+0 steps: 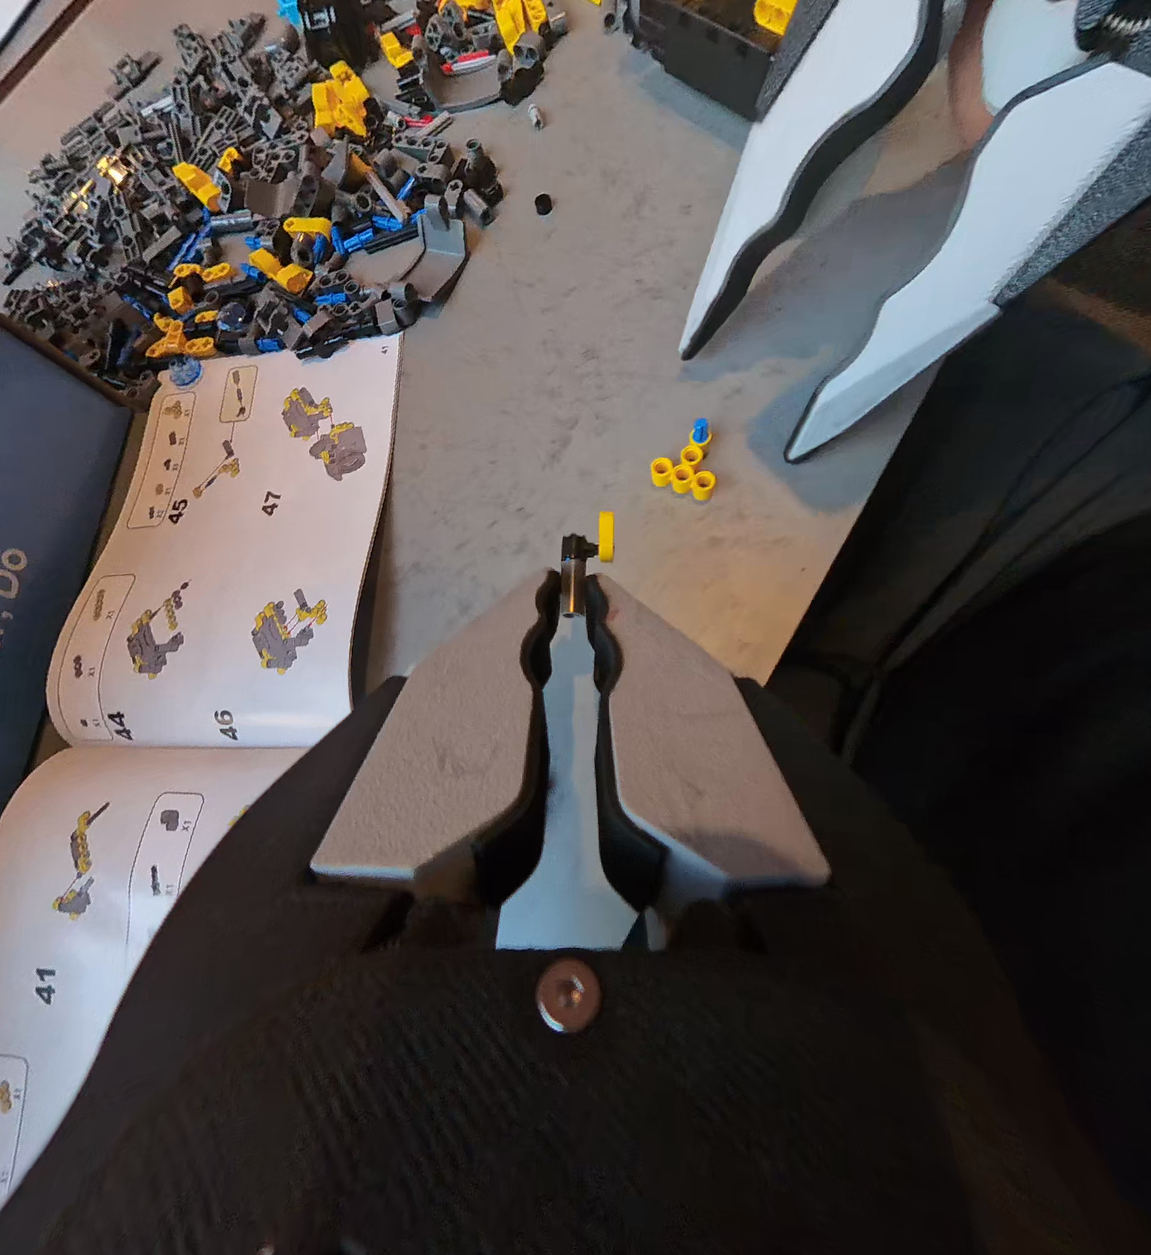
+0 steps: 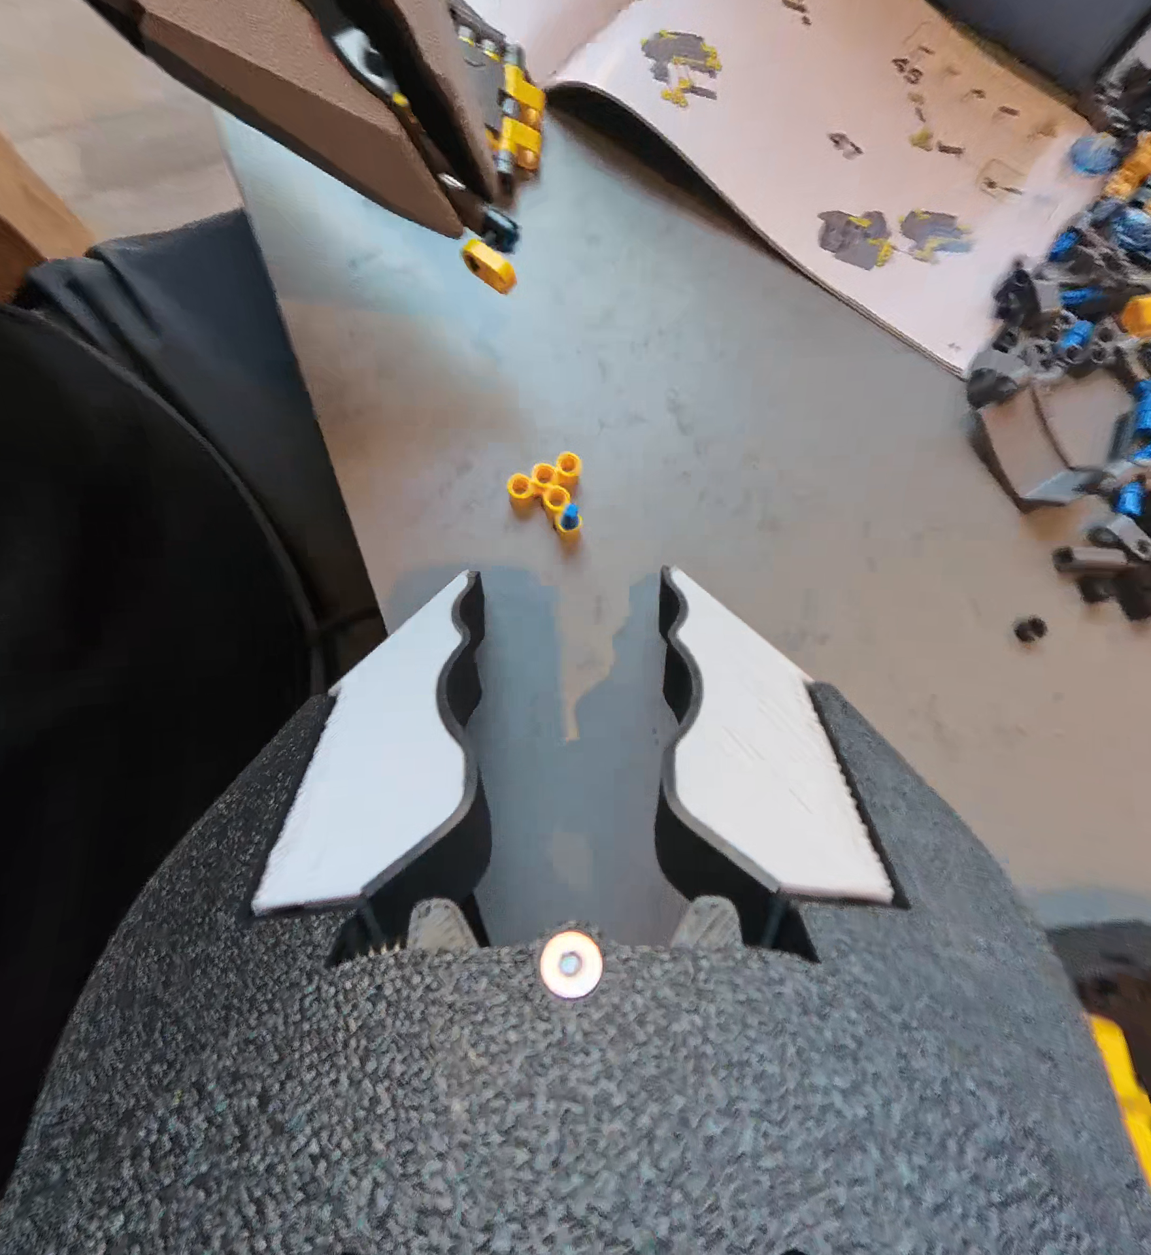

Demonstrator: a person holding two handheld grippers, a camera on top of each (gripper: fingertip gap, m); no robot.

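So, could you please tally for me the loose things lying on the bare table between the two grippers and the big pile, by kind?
Yellow five-hole connector with a blue pin in it: 1
Small black round piece: 1
Small grey pin: 1
Total: 3

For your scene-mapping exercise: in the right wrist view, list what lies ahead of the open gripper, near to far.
Right gripper → yellow T-shaped holed piece with blue pin → small yellow link held by the left gripper.
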